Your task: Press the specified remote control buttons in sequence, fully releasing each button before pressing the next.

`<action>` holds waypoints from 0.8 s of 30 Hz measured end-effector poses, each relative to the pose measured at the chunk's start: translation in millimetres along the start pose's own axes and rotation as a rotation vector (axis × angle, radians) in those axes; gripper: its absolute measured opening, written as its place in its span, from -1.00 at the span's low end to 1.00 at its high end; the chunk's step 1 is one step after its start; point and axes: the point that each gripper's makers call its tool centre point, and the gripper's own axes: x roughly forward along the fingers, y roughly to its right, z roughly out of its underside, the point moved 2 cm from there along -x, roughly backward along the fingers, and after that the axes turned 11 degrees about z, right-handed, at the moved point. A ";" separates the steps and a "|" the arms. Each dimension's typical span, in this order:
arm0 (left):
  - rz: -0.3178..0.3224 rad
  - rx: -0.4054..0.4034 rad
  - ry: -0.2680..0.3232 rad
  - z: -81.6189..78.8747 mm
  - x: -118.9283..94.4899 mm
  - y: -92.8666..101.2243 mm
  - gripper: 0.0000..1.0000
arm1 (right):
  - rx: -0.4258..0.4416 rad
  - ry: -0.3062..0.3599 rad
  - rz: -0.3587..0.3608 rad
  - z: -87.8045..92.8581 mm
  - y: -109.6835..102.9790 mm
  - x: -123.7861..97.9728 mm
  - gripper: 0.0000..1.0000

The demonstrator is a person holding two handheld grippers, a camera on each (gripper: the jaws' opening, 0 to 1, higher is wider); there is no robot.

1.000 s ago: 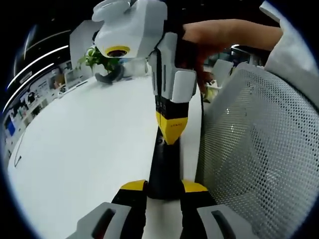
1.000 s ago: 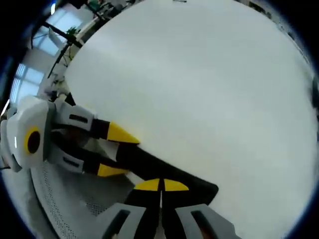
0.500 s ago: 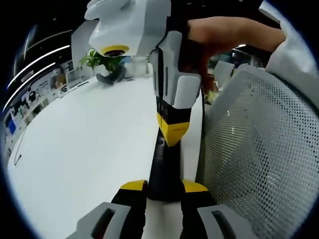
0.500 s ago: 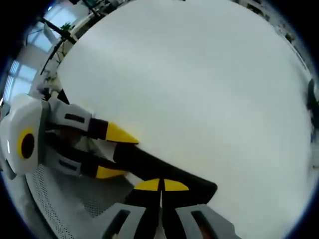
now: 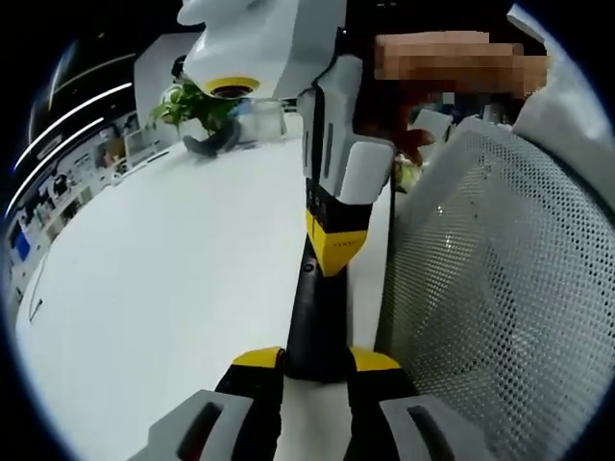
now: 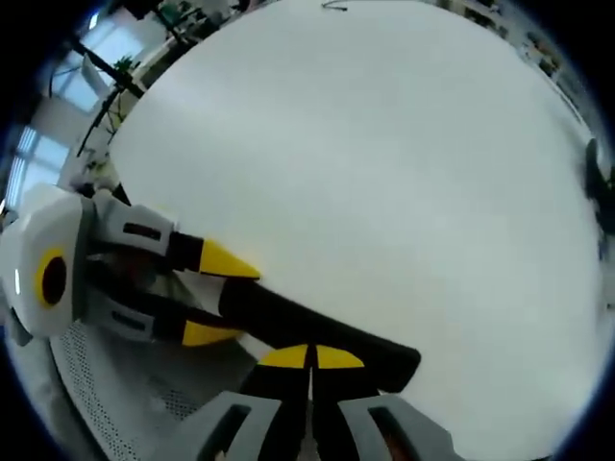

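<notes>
One black remote control (image 5: 317, 317) lies along the edge of the white table (image 5: 163, 279), and two grippers work on it. The left gripper (image 5: 317, 363) has its yellow-tipped jaws spread to either side of the remote's near end, pinching it between them. The right gripper (image 5: 334, 252) comes down from above with its jaws pressed together, the yellow tip at the remote's top face; whether it actually touches a button cannot be told from here. In the right gripper view the same remote (image 6: 317, 331) runs slantwise over the table (image 6: 384, 173), the right gripper (image 6: 309, 359) shows its two yellow tips closed on each other above the remote's end, and the left gripper (image 6: 216, 298) enters from the left, clamped across the other end. One white mesh chair back (image 5: 500, 288) stands just beside the table edge. Farther back on the table stand one green plant (image 5: 187, 101) and one dark curved object (image 5: 209, 146). Behind them is an office room with ceiling light strips (image 5: 77, 115).
</notes>
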 end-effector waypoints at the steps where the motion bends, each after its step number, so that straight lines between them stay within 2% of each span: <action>1: 0.001 0.001 -0.001 0.0 0.0 0.0 -0.50 | 0.004 0.000 -0.002 0.2 -0.2 -0.1 -1.00; 14: 0.000 0.004 -0.011 0.0 -0.2 0.6 -0.50 | 0.008 0.060 0.022 1.9 -3.1 -1.5 -1.00; 18: 0.000 0.008 -0.011 -0.2 -0.5 1.2 -0.50 | 0.058 0.065 0.009 4.0 1.2 -2.5 -1.00; 21: 0.002 0.009 -0.011 0.2 -0.5 1.1 -0.51 | 0.105 0.097 0.010 1.8 5.6 -7.2 -1.00; 24: 0.002 0.008 -0.010 0.7 -0.5 1.2 -0.51 | 0.149 0.106 -0.031 2.2 4.8 -12.3 -1.00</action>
